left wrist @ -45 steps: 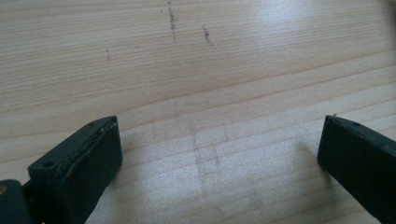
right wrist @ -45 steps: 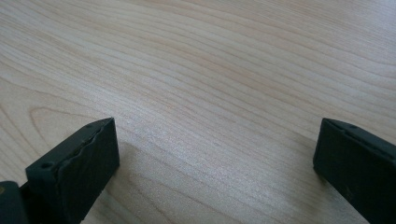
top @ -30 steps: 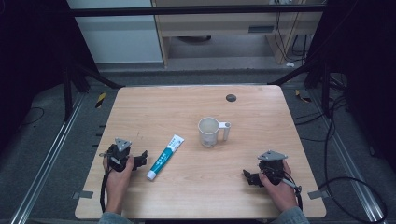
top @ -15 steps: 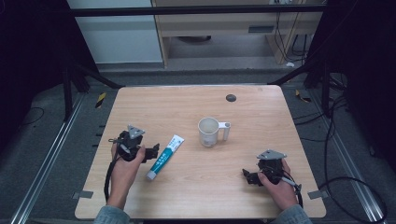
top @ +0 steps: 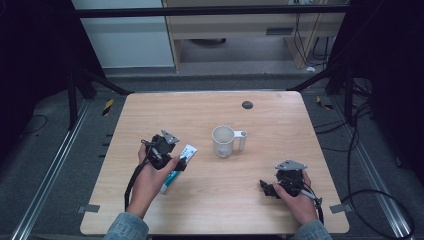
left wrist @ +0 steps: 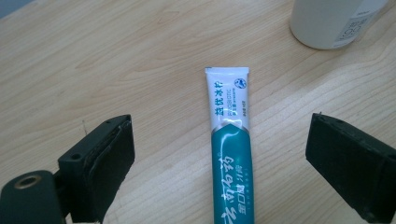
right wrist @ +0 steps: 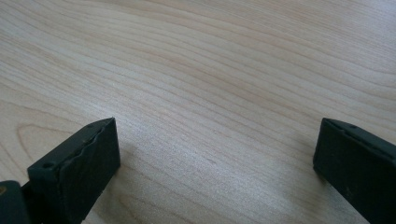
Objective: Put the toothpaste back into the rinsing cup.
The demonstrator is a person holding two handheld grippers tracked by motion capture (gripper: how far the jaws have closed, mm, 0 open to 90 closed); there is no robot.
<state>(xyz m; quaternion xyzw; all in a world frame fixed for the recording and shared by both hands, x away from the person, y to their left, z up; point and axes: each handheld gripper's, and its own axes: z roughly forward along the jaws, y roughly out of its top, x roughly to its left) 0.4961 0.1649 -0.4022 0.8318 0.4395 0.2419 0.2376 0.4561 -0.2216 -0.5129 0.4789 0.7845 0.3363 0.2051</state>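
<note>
Left gripper: left gripper [top: 181, 162] sits over the flat teal-and-white plastic toothpaste tube [left wrist: 231, 140], jaws spread wide, nothing held. I read it as my nearer tool by far.
Tube position: lying flat on the light wooden table [top: 280, 115], left of centre; in the high view the tube [top: 187, 151] is half under the left hand [top: 150, 177].
Tube axis: in the left gripper view the long axis runs straight away from me, between the two jaws, white crimped end farthest. Jaws stand either side of the teal body, not touching it.
Next move, my call: drop lower and close across the tube's width; axis is already square to the closing line.
Mug: white ceramic mug with handle [top: 223, 141] stands upright just beyond the crimped end, to its right; near, not touching.
Right gripper: right gripper [top: 266, 188] rests low at the table's near right, jaws wide apart, empty, well apart from the tube.
</note>
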